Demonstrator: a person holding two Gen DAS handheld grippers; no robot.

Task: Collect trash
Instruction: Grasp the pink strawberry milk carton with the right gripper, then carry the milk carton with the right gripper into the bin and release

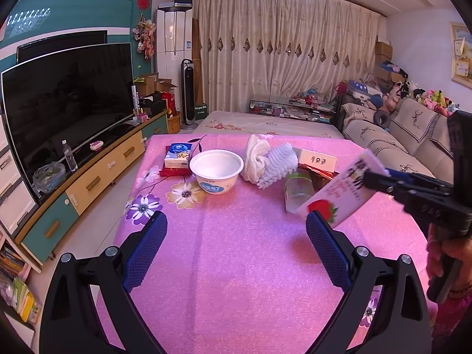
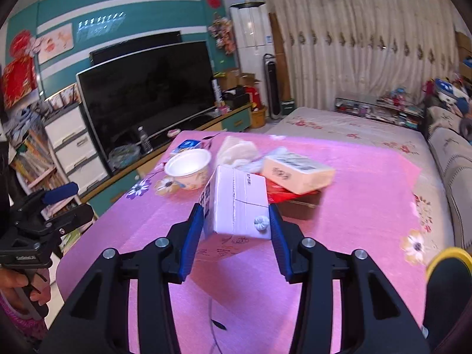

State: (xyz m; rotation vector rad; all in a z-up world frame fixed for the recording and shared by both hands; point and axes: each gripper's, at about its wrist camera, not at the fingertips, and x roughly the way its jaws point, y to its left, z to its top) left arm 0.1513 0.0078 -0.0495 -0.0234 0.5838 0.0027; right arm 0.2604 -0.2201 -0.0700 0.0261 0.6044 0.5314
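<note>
The right gripper (image 2: 236,227) is clamping a milk carton (image 2: 239,206), seemingly lifted off the pink tablecloth (image 1: 236,250). The left gripper (image 1: 236,236) is hovering wide open, empty, facing a white bowl (image 1: 216,168) in a living room.

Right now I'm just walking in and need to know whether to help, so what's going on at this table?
A person is clearing trash off the pink table with a handheld gripper in each hand. The right gripper is clamped on a white strawberry milk carton and holds it lifted off the tablecloth. The left gripper is open and empty, hovering above the table. A white plastic bowl, a clear plastic bottle lying on its side and white foam netting lie uncollected.
</note>
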